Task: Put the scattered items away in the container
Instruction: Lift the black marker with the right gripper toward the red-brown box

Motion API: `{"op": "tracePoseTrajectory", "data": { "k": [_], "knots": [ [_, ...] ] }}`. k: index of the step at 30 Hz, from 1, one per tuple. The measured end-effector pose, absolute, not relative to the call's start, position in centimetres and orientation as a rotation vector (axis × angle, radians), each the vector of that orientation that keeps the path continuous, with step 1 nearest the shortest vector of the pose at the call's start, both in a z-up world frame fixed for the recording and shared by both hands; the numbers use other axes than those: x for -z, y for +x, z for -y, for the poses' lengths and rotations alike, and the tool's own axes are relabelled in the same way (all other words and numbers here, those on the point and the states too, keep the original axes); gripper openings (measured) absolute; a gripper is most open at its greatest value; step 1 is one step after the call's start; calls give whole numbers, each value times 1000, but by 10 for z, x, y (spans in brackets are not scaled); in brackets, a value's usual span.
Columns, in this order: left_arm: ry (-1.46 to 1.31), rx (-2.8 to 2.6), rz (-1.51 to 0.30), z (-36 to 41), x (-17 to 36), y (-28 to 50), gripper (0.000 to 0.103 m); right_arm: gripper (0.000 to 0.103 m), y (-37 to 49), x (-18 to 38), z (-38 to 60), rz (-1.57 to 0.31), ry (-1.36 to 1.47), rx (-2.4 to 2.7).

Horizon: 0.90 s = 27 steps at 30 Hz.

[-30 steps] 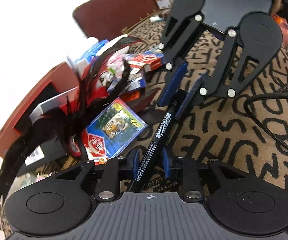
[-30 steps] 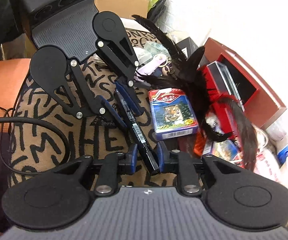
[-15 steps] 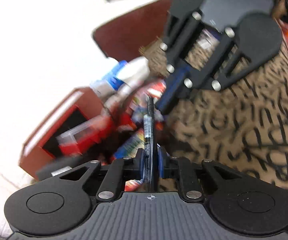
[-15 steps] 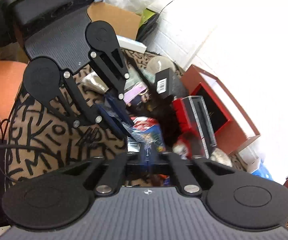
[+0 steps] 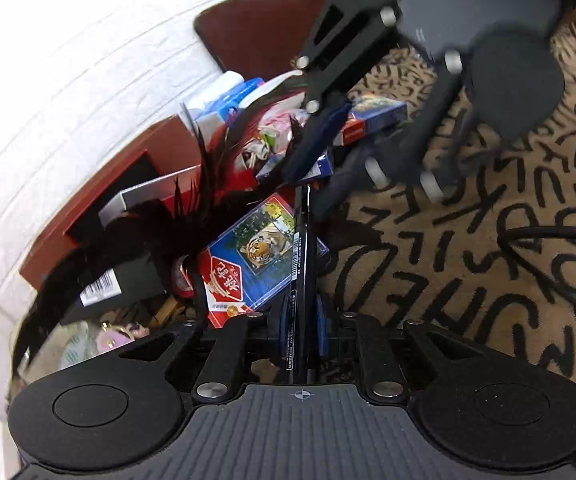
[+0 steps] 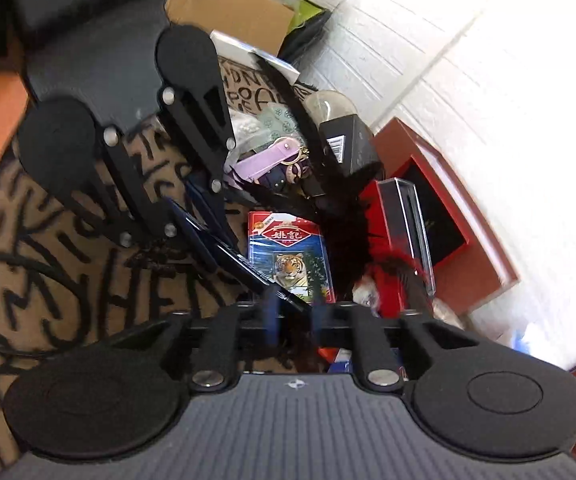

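Left gripper (image 5: 301,316) pinched the pen (image 5: 300,264) near its lower end, over the card box (image 5: 256,256). Right gripper (image 6: 294,316) jaws were opening, pads clear of the pen. Pen looked light, stiff, slick; mid-barrel grip seemed safest.

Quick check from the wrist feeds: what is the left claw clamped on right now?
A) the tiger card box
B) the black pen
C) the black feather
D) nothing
B: in the left wrist view the left claw has its blue pads closed on the black pen, which sticks out forward over the tiger card box.
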<state>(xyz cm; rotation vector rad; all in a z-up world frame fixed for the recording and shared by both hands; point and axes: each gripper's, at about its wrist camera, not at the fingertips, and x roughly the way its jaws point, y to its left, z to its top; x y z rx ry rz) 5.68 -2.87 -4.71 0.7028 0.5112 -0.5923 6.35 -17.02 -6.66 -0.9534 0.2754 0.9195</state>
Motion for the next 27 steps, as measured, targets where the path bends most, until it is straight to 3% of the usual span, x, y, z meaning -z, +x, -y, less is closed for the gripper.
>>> {"op": "tracePoseTrajectory", "data": {
  "k": [1, 2, 6, 10, 19, 27],
  "knots": [
    [701, 592, -511, 28, 46, 57, 9, 57, 62, 71, 167, -262, -987, -927],
    [709, 585, -511, 28, 45, 58, 9, 62, 60, 75, 164, -245, -1027, -930],
    [747, 606, -510, 30, 44, 57, 9, 54, 53, 88, 150, -161, -1216, -933],
    [754, 609, -502, 31, 41, 55, 9, 29, 56, 99, 137, -153, -1328, -933],
    [767, 622, -445, 27, 27, 41, 10, 24, 49, 95, 138, -92, -1382, -872],
    [876, 588, -301, 34, -47, 59, 10, 23, 68, 21, 142, 1, -1356, -736]
  ]
}}
